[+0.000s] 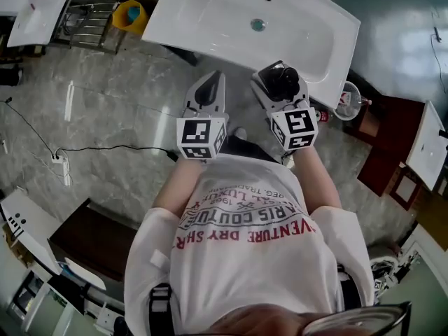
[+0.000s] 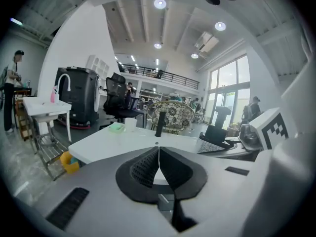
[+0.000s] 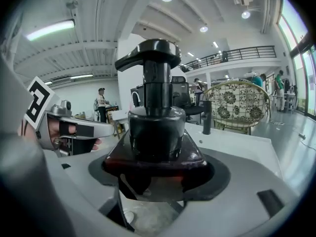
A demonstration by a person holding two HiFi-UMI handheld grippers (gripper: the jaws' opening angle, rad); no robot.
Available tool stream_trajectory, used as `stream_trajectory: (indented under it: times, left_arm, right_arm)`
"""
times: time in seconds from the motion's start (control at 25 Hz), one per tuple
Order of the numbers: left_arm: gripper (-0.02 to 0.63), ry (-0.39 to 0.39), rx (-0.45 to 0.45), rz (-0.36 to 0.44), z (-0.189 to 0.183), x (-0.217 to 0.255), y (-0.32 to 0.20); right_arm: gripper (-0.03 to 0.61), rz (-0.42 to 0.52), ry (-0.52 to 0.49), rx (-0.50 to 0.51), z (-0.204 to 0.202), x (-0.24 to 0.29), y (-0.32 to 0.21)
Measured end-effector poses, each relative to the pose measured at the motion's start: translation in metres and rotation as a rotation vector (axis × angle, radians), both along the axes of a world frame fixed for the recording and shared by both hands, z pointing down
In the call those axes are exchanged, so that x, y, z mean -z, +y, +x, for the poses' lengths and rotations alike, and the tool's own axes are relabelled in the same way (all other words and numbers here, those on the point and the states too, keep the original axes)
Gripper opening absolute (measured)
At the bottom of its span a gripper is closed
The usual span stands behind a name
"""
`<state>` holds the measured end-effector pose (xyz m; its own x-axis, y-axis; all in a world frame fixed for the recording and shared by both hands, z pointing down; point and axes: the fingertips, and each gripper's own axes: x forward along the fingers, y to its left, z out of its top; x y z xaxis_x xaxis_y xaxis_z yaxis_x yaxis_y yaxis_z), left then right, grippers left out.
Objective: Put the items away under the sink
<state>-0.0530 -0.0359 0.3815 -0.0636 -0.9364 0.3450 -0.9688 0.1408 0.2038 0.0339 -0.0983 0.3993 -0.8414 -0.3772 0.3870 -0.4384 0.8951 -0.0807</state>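
My right gripper (image 1: 278, 75) is shut on a dark pump bottle (image 3: 155, 125) with a black pump head (image 1: 281, 76); the bottle stands upright between the jaws, just in front of the white sink (image 1: 210, 19). My left gripper (image 1: 208, 89) hangs beside it to the left, its black pads (image 2: 148, 168) pressed together with nothing between them. The sink's top (image 2: 123, 139) lies just beyond the left jaws, with a black tap (image 2: 160, 124) and a green dish (image 2: 116, 127) on it. The space under the sink is hidden.
A yellow bin (image 1: 130, 16) and a wire rack (image 1: 82, 21) stand left of the sink. A round glass bowl (image 1: 348, 101) and a brown cabinet (image 1: 388, 145) sit at the right. A cable and power strip (image 1: 61, 166) lie on the marble floor.
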Motion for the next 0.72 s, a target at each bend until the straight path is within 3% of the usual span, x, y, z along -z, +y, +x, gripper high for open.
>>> stream_trajectory:
  times: [0.4, 0.72]
  left_arm:
    - [0.023, 0.001, 0.133, -0.064, -0.077, -0.041, 0.064]
    - [0.023, -0.003, 0.233, -0.093, -0.137, -0.138, 0.096]
  right_arm:
    - [0.373, -0.047, -0.006, 0.148, -0.086, -0.043, 0.059]
    - [0.374, -0.06, -0.001, 0.25, -0.149, -0.14, 0.091]
